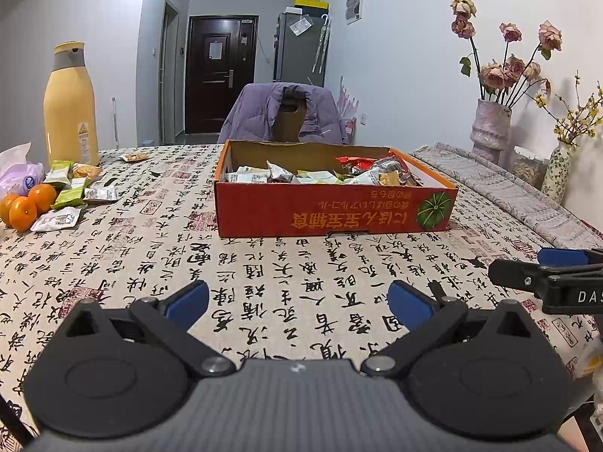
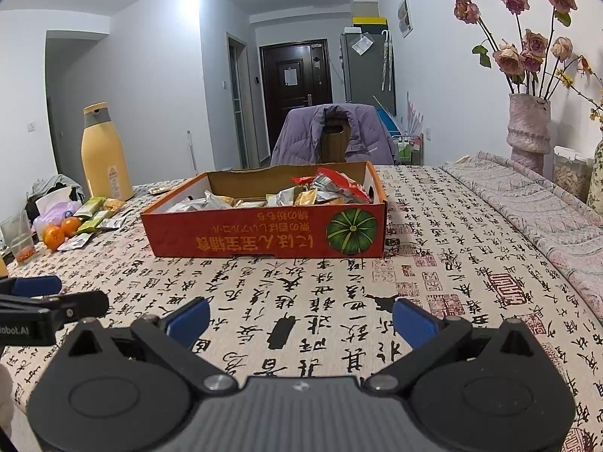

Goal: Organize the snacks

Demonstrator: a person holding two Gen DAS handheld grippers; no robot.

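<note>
A red cardboard box with several wrapped snacks inside sits mid-table on the calligraphy tablecloth. Loose snack packets lie at the far left beside the tangerines, and one more packet lies farther back. My left gripper is open and empty, low over the cloth in front of the box. My right gripper is open and empty, also in front of the box. Each gripper shows at the edge of the other's view, the right one and the left one.
A tall yellow bottle stands back left. Tangerines and a tissue pack lie at the left edge, with a glass. Vases of flowers stand at the right. A chair with a purple jacket is behind the table.
</note>
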